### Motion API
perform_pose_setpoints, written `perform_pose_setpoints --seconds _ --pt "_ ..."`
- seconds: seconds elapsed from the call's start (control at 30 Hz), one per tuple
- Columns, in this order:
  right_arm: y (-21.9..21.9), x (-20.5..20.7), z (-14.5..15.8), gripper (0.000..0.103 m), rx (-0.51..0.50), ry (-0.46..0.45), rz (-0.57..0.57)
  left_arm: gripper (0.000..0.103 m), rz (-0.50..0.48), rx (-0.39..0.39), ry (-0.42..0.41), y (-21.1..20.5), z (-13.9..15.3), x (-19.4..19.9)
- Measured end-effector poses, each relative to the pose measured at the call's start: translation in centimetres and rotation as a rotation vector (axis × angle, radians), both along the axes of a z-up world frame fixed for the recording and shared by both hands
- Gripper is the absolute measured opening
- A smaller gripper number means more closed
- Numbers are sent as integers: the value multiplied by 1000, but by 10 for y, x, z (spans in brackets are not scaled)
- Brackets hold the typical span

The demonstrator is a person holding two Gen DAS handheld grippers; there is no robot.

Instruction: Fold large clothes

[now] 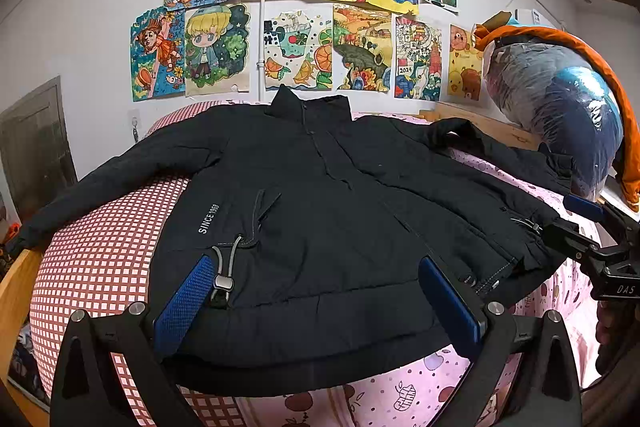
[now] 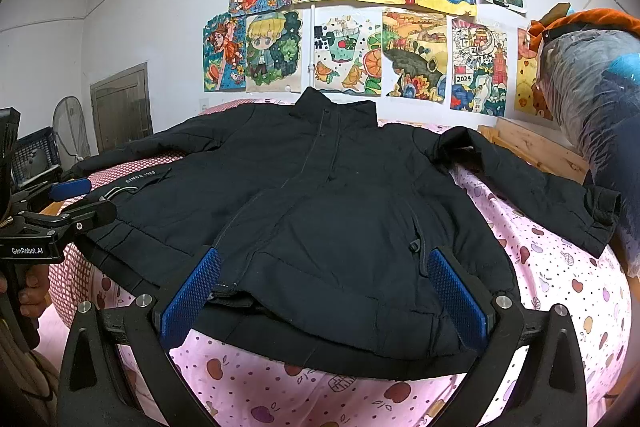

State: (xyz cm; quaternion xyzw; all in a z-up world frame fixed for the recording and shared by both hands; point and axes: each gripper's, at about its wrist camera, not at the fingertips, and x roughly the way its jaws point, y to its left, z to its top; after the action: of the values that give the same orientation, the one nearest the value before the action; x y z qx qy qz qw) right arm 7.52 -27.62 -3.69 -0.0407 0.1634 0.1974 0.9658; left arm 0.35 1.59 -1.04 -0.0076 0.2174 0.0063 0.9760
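1. Black padded jacket [image 1: 320, 195], front up and closed, sleeves spread wide, fills the centre of both views on a pink fruit-print bedsheet [image 2: 560, 267]; white "SINCE 1968" lettering and a drawcord toggle [image 1: 222, 283] sit near the hem.
2. Risk: thick slippery hem may slide from a shallow pinch; the toggle could snag.
3. Left gripper [image 1: 316, 307], lower centre: jaws spread over the hem, holding nothing.
4. Right gripper [image 2: 324, 295]: likewise spread.
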Motion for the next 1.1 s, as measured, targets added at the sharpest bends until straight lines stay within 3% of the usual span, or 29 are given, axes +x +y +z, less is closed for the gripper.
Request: perform_pose_setpoints --seconds 0.43,0.73,0.83,0.97,1.1 --pt "1 7 -11 102 2 26 -15 103 10 5 28 4 -6 3" --pt "-11 33 -9 102 9 164 -117 103 55 30 46 10 6 10" --pt "-10 43 3 102 -43 177 -120 103 51 42 80 12 15 18" --pt "-6 53 36 102 -129 122 -135 103 72 26 203 21 34 47" --pt "2 68 69 102 -214 78 -167 103 94 34 273 29 60 80"
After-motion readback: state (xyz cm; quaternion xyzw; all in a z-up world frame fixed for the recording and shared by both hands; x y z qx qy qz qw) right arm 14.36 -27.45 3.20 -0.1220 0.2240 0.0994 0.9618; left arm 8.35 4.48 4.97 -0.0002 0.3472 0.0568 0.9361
